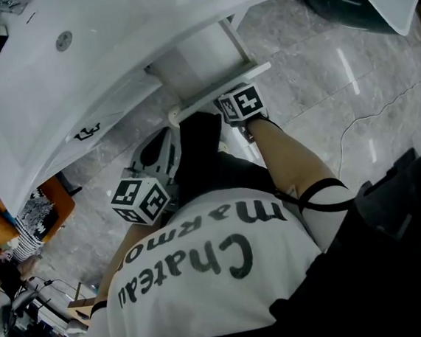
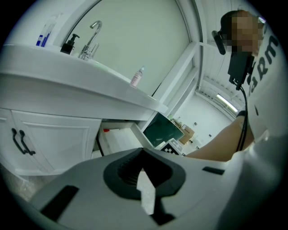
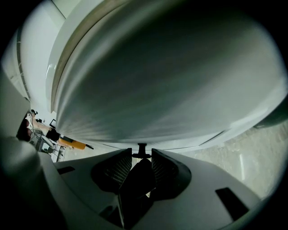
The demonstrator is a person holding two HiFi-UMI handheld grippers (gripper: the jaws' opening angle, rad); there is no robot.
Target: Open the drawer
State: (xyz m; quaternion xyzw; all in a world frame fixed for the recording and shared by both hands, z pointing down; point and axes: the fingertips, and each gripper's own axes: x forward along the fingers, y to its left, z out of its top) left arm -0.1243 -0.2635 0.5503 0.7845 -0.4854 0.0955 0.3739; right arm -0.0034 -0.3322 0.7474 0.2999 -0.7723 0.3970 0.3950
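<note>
On glossy drawer (image 3: 157,81), slim black handle (image 3: 141,151)

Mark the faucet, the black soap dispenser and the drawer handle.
faucet (image 2: 92,39): left gripper view, upright neck.
soap dispenser (image 2: 67,47): left gripper view, black body.
drawer handle (image 3: 141,149): right gripper view, its short stem.

Glossy white drawer (image 3: 171,81); polished stone floor (image 1: 335,78)

a chrome faucet (image 2: 93,36) stands on the white desk (image 2: 54,72), a black soap pump (image 2: 69,45) at its nine o'clock, a pink bottle (image 2: 137,77) at its four o'clock.
</note>
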